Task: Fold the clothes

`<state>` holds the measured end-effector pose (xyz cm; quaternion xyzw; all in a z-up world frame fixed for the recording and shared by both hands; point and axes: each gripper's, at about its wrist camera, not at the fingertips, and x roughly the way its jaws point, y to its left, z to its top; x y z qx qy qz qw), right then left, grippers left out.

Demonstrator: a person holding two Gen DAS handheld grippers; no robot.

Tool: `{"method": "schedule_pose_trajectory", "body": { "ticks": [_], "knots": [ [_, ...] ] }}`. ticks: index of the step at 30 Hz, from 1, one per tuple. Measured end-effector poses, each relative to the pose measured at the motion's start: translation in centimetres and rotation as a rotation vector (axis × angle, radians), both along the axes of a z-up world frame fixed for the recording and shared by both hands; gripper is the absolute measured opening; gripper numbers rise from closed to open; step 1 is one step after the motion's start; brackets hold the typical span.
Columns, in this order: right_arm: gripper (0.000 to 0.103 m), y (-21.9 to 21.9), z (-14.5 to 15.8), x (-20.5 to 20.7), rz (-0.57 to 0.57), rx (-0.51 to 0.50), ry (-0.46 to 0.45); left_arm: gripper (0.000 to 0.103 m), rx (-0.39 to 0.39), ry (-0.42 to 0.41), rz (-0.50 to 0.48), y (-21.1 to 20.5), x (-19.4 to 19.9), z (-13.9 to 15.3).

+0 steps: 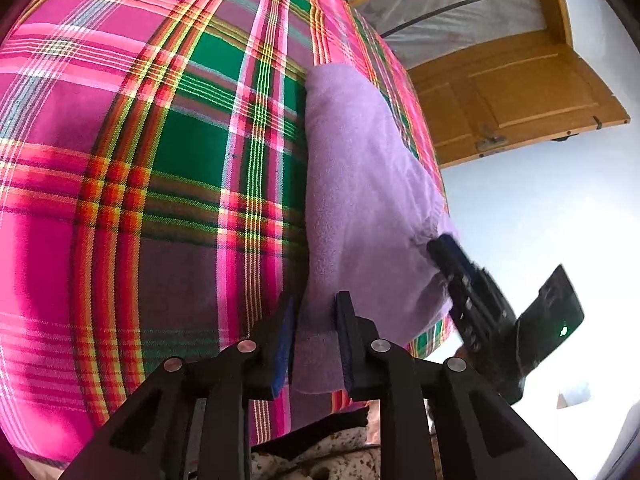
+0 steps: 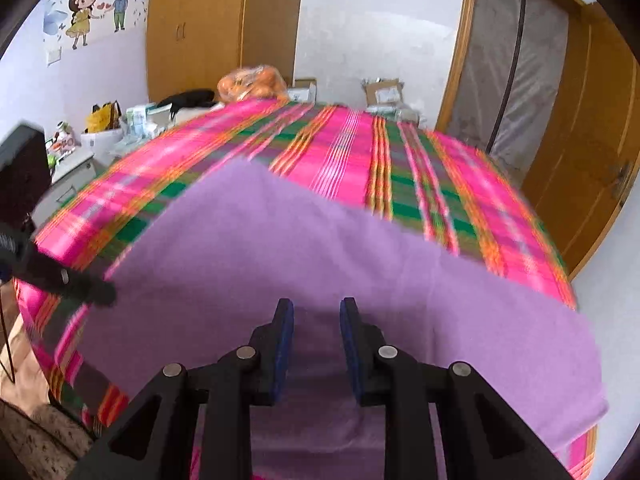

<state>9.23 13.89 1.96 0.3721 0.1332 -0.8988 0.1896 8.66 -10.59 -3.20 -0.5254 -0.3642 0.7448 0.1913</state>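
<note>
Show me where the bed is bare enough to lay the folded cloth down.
The checked sheet is bare beyond the purple cloth, up to the far edge, and beside it, left of the left tool. The far edge is crowded with boxes and bags.

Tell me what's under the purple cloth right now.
The purple cloth lies on the plaid bedcover, which shows all around it. Whatever lies beneath its middle is covered.
</note>
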Motion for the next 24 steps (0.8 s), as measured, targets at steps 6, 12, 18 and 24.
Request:
{"method": "schedule_pose_trajectory", "body": {
  "ticks": [6, 12, 18, 24],
  "knots": [
    [0.025, 0.2, -0.5, 0.7, -0.027, -0.021, 0.016, 0.020, -0.013, 0.002, 0.006, 0.4, 0.3, 0.3],
    [0.033, -1.0, 1.7, 3.1, 0.037, -0.101, 0.040, 0.031, -0.032, 0.019, 0.030, 0.2, 0.2, 1.2],
    [0.047, -4.3, 1.6, 5.9, 0.187, -0.180, 0.011, 0.035, -0.047, 0.028, 0.049, -0.5, -0.3, 1.6],
    [0.052, -6.5, 0.6, 7.2, 0.232, -0.199, -0.036, 0.037, -0.015, -0.013, 0.004, -0.6, -0.5, 0.4]
  ]
}}
